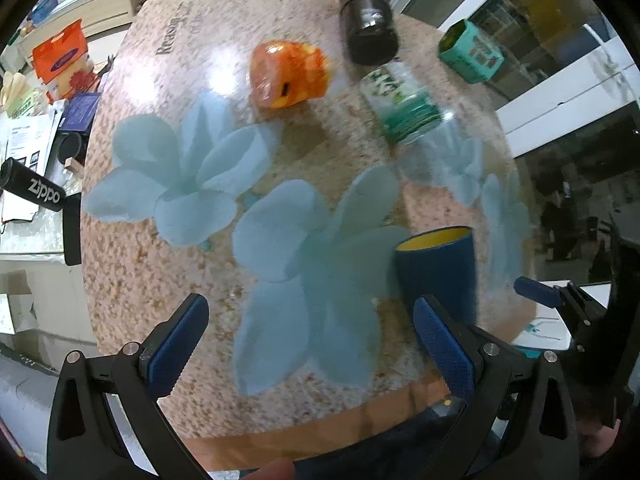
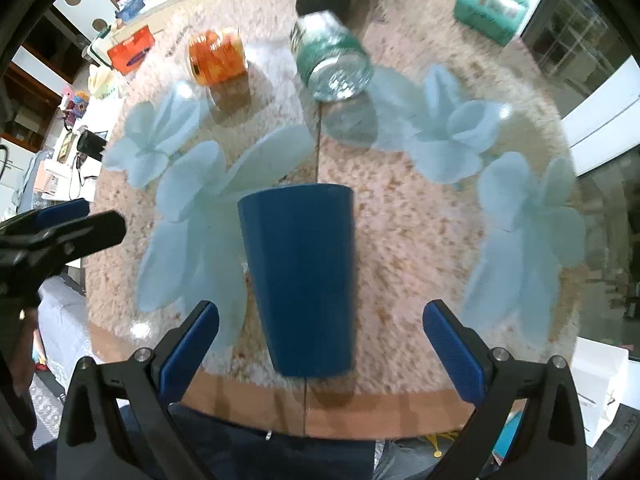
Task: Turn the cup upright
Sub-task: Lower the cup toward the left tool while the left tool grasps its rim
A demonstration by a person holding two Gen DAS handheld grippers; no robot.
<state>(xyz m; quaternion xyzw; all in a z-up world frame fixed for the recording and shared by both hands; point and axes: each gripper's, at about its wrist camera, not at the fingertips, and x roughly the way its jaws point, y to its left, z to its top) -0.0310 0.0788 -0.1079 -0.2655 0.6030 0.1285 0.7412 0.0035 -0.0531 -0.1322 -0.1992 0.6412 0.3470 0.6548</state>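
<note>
Evidently upright, the blue cup [image 2: 298, 280] stands mouth-up on the table [image 2: 400, 240], framed by the right claw [image 2: 320, 344], wide open and empty, for approach or release.

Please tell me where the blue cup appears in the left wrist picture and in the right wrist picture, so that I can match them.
Left wrist: the blue cup stands at lower right, yellow inside visible, just beyond the right finger.
Right wrist: the blue cup is at centre, between and beyond the open fingers.
Shared landmark: the orange packet far across the table.
</note>
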